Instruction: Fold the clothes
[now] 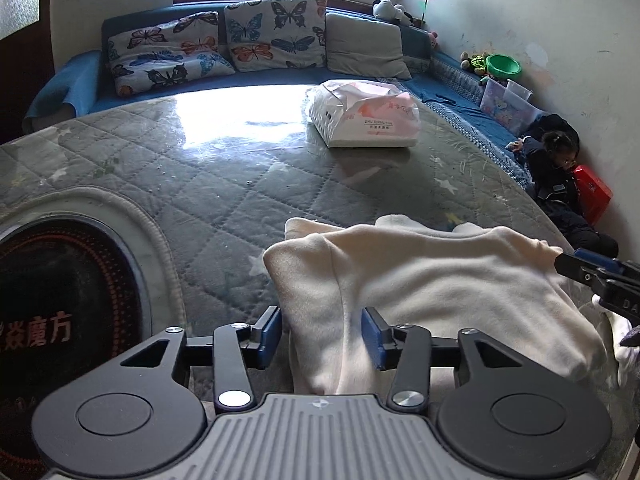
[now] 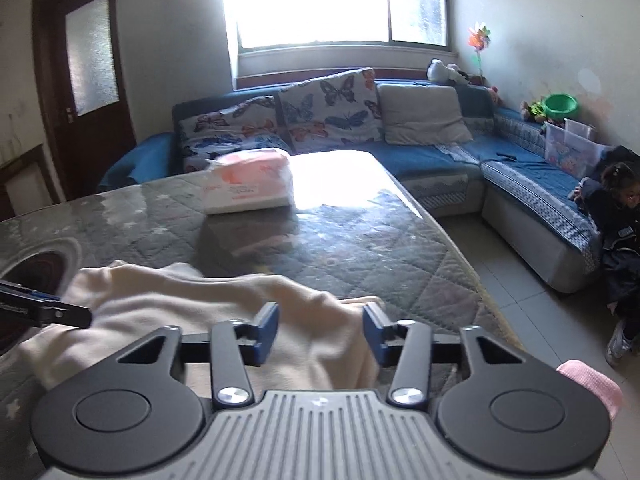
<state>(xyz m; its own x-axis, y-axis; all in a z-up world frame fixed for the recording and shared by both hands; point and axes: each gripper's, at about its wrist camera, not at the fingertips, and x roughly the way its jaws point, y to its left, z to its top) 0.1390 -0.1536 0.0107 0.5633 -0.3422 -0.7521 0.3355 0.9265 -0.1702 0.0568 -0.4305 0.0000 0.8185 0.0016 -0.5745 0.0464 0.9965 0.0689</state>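
Cream garment [image 1: 420,280] between gripper [image 1: 322,334] pads (loose).

Home living room, sofa [image 2: 420,156], butterfly cushions [image 1: 276,34]

Both handheld tongs are built alike. The left tongs [image 1: 322,334] have a ribbed grey body with a small compass-like mark at its front edge, flanked by two round matte-black housings with raised discs. Black link arms pinned with shiny silver screws run forward to blue-faced fingers [image 1: 272,330]. The right tongs [image 2: 320,330] show the same grey ribs, black discs, silver screws and blue fingers [image 2: 267,328]. A pink knitted sleeve [image 2: 592,386] peeks beside them.
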